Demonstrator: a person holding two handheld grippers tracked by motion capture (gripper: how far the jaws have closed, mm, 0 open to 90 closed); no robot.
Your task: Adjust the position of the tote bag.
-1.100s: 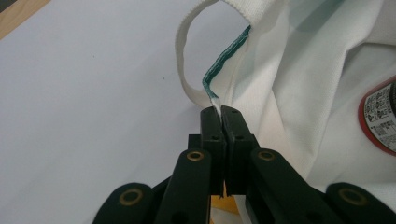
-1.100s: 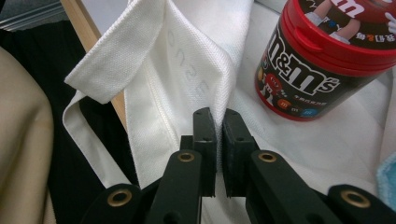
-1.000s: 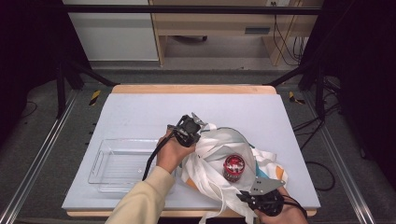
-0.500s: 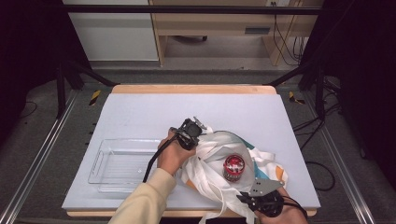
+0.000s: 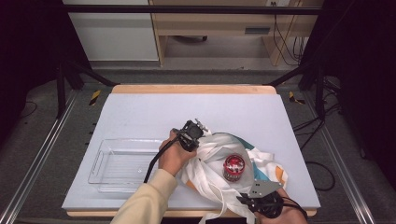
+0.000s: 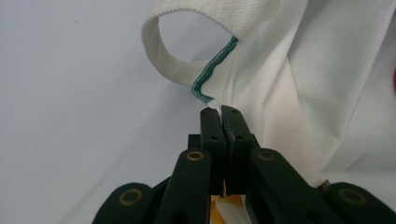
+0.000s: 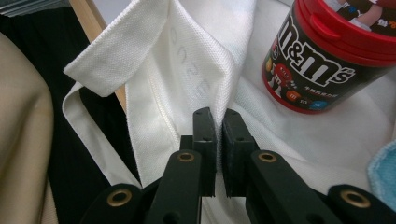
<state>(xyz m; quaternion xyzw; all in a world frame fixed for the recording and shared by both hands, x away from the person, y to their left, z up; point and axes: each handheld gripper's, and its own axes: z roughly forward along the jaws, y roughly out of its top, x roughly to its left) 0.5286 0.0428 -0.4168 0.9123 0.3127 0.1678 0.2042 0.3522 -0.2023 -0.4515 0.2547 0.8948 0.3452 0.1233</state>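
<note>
Bench (image 5: 140, 112) with grey top fills the middle of the high view. White cloth bag (image 5: 219, 154), crumpled, lies lower centre-right of that frame, near the front edge; woven fabric, long white straps, a green-stitched seam in the left gripper view, teal and orange patches at its right side. Clear plastic tray (image 5: 116, 163) sits at lower left, just beside the bag. Red-lidded M&M's candy jar (image 5: 233, 167) stands upright on the bag, lower centre.

Left hand (image 5: 173, 156) reaches in from bottom, beige sleeve, left claw (image 5: 198, 128) at the bag's upper-left edge, jaws pinched tight on the bag's seam corner. Right hand at bottom right edge, right claw (image 5: 243, 199) clamped narrow on a fold of bag fabric near the front edge.
</note>
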